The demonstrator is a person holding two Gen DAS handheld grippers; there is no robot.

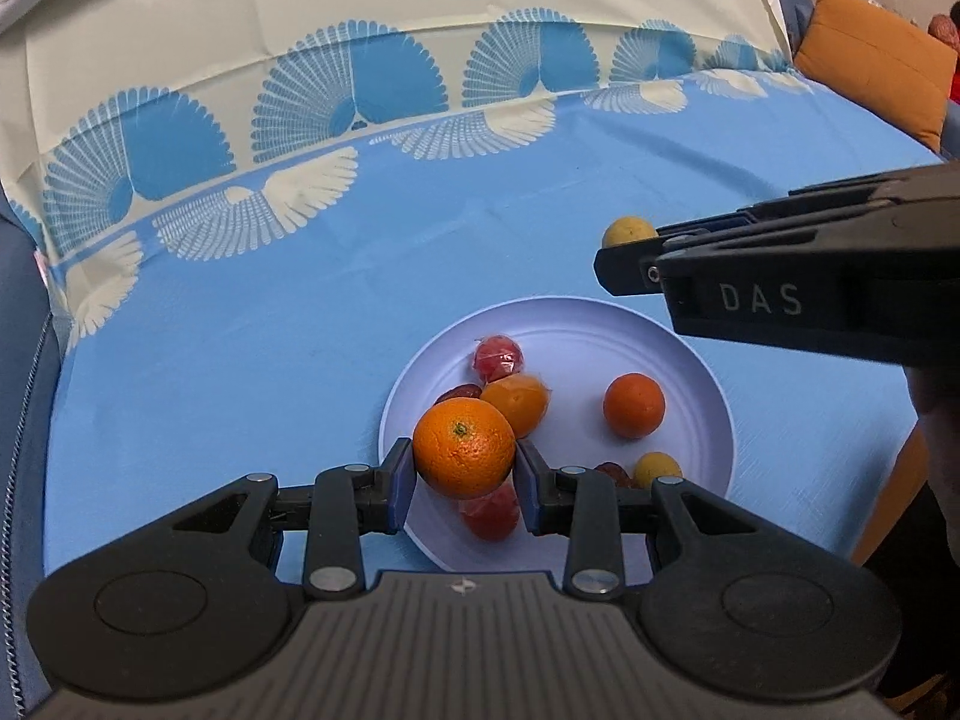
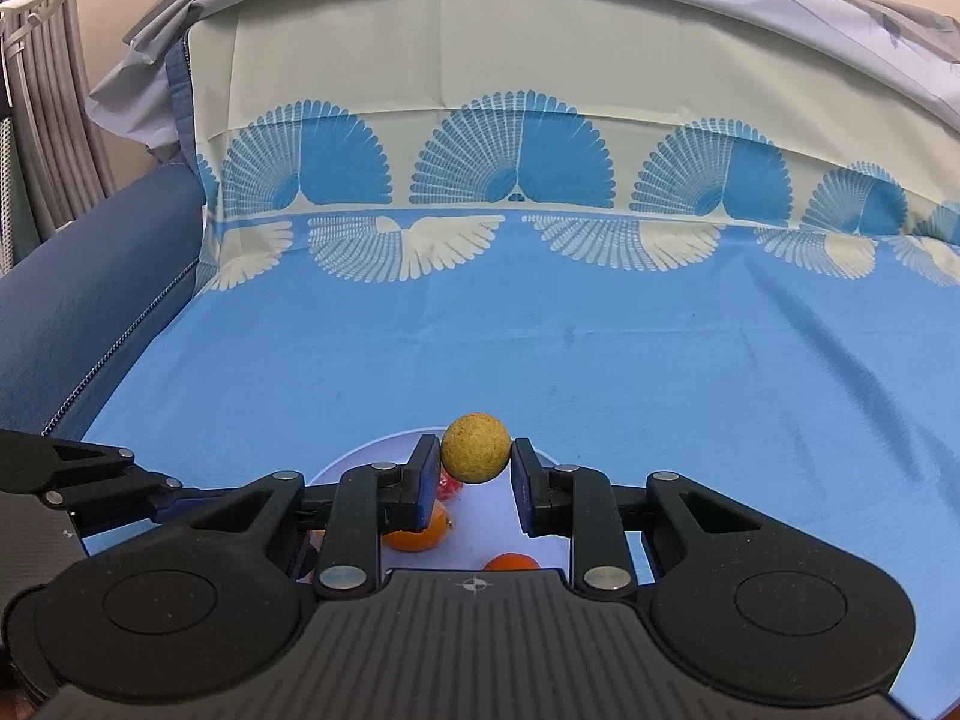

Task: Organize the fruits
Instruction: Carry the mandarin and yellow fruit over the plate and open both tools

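My left gripper (image 1: 465,461) is shut on a large orange (image 1: 463,445) and holds it above the near left part of a pale plate (image 1: 696,372). On the plate lie a wrapped orange fruit (image 1: 517,403), a small orange (image 1: 633,405), red wrapped fruits (image 1: 497,356), a small yellow fruit (image 1: 657,468) and dark dates (image 1: 461,391). My right gripper (image 2: 475,457) is shut on a yellow round fruit (image 2: 476,447) above the plate's far edge (image 2: 384,443). It also shows in the left wrist view (image 1: 627,232), at the right gripper's tip.
The plate rests on a blue cloth (image 1: 270,330) with a fan pattern, draped over a sofa. An orange cushion (image 1: 882,60) sits at the far right. A dark blue sofa arm (image 2: 90,276) runs along the left.
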